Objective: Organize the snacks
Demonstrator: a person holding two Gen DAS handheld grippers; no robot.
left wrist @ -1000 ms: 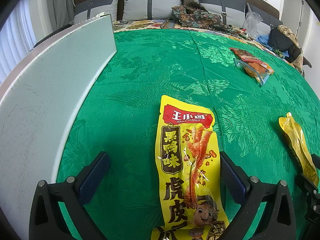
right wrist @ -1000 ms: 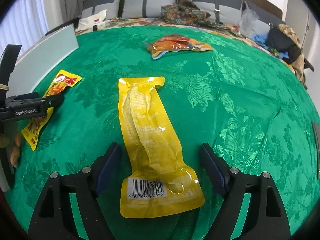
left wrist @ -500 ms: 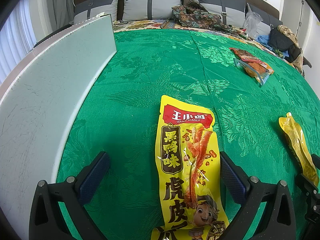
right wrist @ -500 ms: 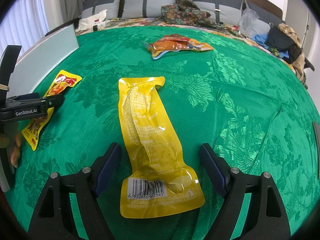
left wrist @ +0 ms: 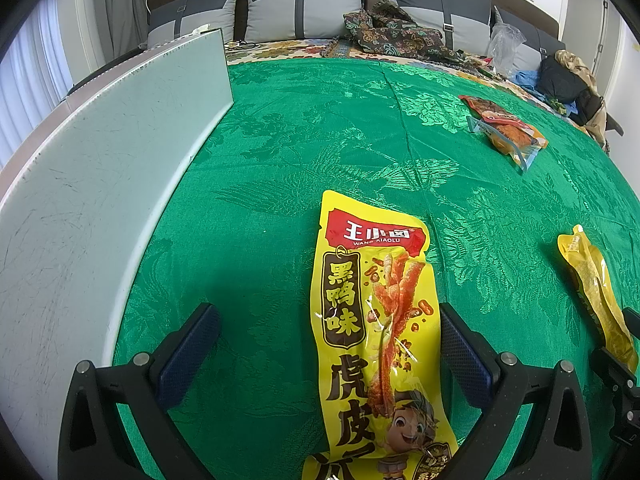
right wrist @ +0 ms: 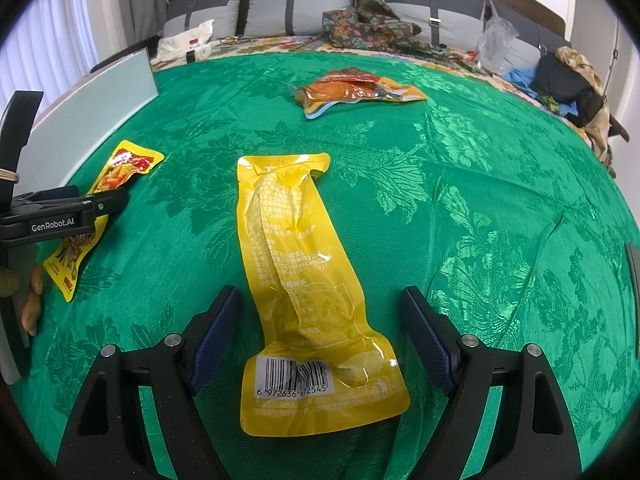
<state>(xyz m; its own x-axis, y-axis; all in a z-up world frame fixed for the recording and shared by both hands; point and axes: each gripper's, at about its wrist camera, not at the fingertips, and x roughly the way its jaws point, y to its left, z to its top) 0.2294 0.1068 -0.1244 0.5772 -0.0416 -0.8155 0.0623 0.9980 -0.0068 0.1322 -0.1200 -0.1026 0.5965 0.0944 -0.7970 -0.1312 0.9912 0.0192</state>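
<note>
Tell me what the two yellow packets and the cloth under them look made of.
Printed packet: glossy plastic film, going by glare spots and a clear window. Barcode packet: the same kind of shiny film, creased, with sharp highlights; possibly foil-lined, hard to tell. Cloth: woven green fabric with a satin sheen and raised leaf pattern, likely brocade.

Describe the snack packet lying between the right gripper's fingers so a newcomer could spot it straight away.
On the green tablecloth, look between the fingers of the open right gripper. The plain yellow packet lies there back side up. Only it shows a white barcode; the printed yellow packet to its left lies picture side up, and the orange packets lie farther off.
</note>
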